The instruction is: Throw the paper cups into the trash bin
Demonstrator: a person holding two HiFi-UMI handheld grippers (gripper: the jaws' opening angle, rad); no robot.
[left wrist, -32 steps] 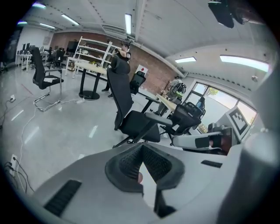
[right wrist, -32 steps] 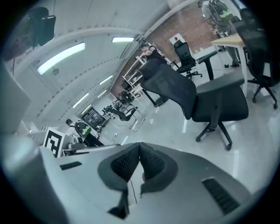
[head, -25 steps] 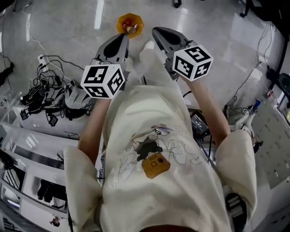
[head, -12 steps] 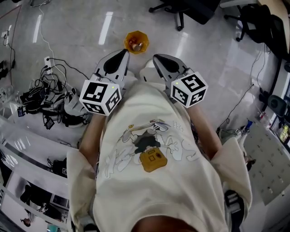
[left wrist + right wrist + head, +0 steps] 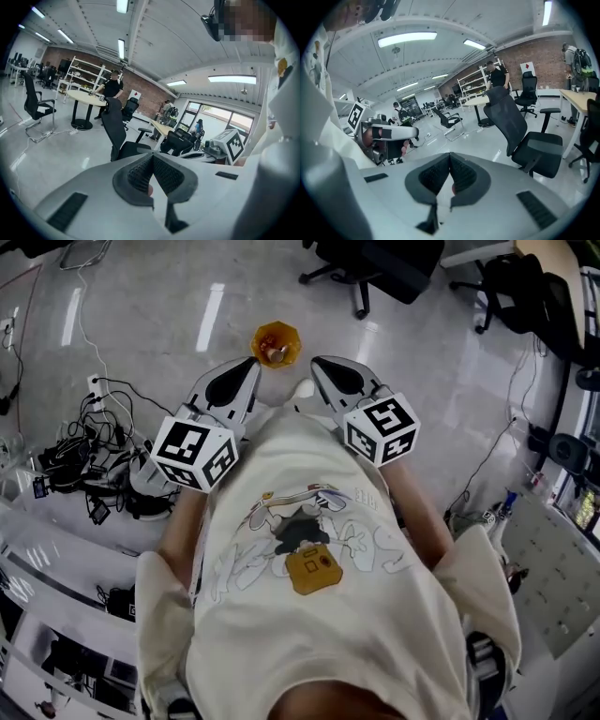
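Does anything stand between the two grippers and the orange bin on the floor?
Nothing visible does. Only bare floor lies between the orange bin and the tips of the left gripper and right gripper, both with jaws shut and empty. The cables lie off to the left.

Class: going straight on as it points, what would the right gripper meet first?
Nothing near: the right gripper points over open floor; the black office chair stands right of that line, though depth is unclear.
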